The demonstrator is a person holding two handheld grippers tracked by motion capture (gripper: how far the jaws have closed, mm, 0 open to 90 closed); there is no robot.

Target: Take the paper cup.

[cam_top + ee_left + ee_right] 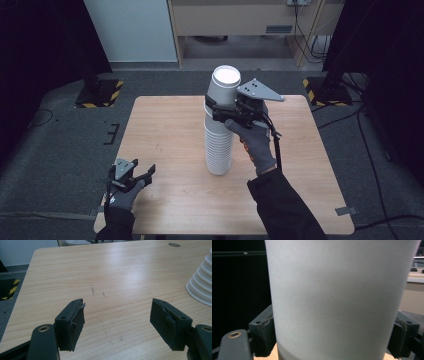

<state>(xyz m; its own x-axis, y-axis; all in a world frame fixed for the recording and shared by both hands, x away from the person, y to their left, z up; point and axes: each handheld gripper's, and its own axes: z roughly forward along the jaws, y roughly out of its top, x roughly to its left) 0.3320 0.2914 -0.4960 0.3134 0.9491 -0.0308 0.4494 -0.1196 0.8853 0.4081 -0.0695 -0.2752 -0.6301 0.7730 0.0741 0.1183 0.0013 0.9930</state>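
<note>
A tall stack of white paper cups stands mouth down in the middle of the wooden table. My right gripper is shut on the top cup, one jaw on each side of its wall. In the right gripper view the cup is held between the two pads. My left gripper hovers open near the table's front left corner with nothing in it. In the left gripper view my left gripper points over bare wood, and the stack's base shows at the right edge.
Two stand bases with yellow and black stripes sit on the grey floor behind the table's far corners. Cables run over the floor on the right. A pale cabinet stands at the back.
</note>
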